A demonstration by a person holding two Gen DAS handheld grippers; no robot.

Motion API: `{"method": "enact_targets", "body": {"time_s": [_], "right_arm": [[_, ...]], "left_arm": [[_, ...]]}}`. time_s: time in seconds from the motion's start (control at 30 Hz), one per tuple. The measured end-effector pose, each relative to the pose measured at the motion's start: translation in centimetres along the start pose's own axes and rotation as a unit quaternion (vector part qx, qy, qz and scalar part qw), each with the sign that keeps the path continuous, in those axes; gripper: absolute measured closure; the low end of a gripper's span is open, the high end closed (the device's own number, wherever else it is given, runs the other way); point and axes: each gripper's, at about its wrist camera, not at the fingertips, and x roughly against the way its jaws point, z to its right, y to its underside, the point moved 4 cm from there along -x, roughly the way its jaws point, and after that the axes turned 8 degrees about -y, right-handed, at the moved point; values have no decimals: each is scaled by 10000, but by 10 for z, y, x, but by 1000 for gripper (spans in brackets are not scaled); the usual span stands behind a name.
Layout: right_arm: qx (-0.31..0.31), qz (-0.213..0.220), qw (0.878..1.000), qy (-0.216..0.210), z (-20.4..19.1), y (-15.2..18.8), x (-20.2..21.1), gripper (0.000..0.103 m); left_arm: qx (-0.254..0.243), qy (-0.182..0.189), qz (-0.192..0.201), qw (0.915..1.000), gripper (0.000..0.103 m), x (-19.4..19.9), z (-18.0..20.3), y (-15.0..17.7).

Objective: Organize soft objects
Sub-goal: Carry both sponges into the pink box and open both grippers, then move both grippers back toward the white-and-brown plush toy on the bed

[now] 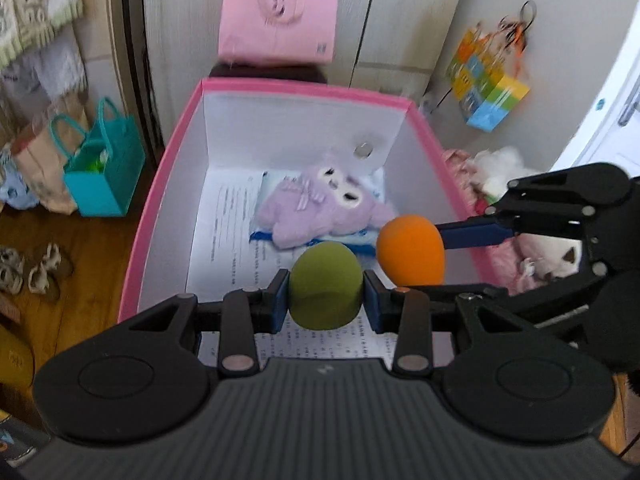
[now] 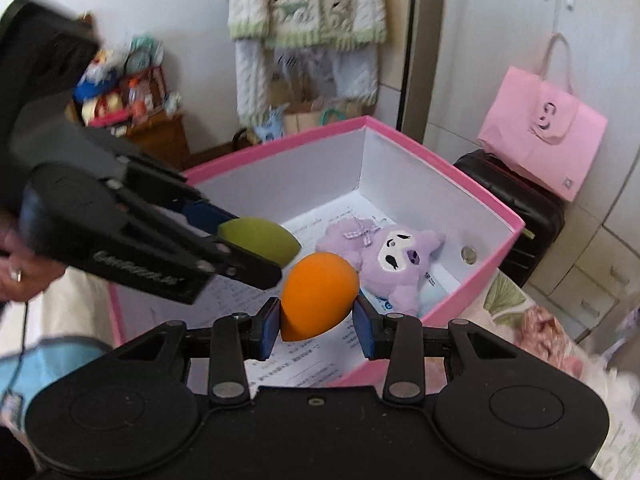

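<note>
My left gripper (image 1: pixel 326 300) is shut on a green sponge (image 1: pixel 326 285) and holds it over the near end of the pink box (image 1: pixel 304 89). My right gripper (image 2: pixel 318 318) is shut on an orange sponge (image 2: pixel 318 294), close beside the green one (image 2: pixel 260 238) above the same box (image 2: pixel 440 160). The orange sponge (image 1: pixel 410 249) and the right gripper's fingers (image 1: pixel 472 234) show at the right of the left wrist view. A purple plush toy (image 1: pixel 320 210) lies on printed paper inside the box, also in the right wrist view (image 2: pixel 384 258).
A pink paper bag (image 1: pixel 278 16) stands on a dark suitcase (image 2: pixel 516 204) behind the box. A teal bag (image 1: pixel 102 168) stands on the wooden floor at left. More plush toys (image 1: pixel 520 232) lie right of the box. A colourful bag (image 1: pixel 486 80) hangs on the cabinet.
</note>
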Motion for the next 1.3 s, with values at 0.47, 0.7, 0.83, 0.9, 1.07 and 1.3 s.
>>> {"method": "enact_targets", "body": {"time_s": [0.47, 0.7, 0.83, 0.9, 1.07, 1.3], "right_arm": [[428, -352, 9977, 385, -12, -10, -21, 39], [435, -108, 9976, 523, -26, -4, 5, 38], [480, 22, 9969, 626, -35, 3, 25, 38], [496, 101, 9966, 650, -40, 5, 36, 38], [590, 302, 9953, 708, -56, 14, 67, 38], [638, 660, 9933, 699, -72, 34, 127, 37]], "left_arm": [[91, -193, 160, 9996, 44, -6, -12, -3], [-301, -270, 564, 9976, 44, 31, -11, 14], [-376, -289, 719, 9963, 44, 61, -12, 22], [-425, -292, 789, 9956, 43, 76, -9, 25], [-540, -157, 880, 9945, 40, 115, 1, 36], [-855, 101, 1002, 9912, 35, 163, 25, 52]]}}
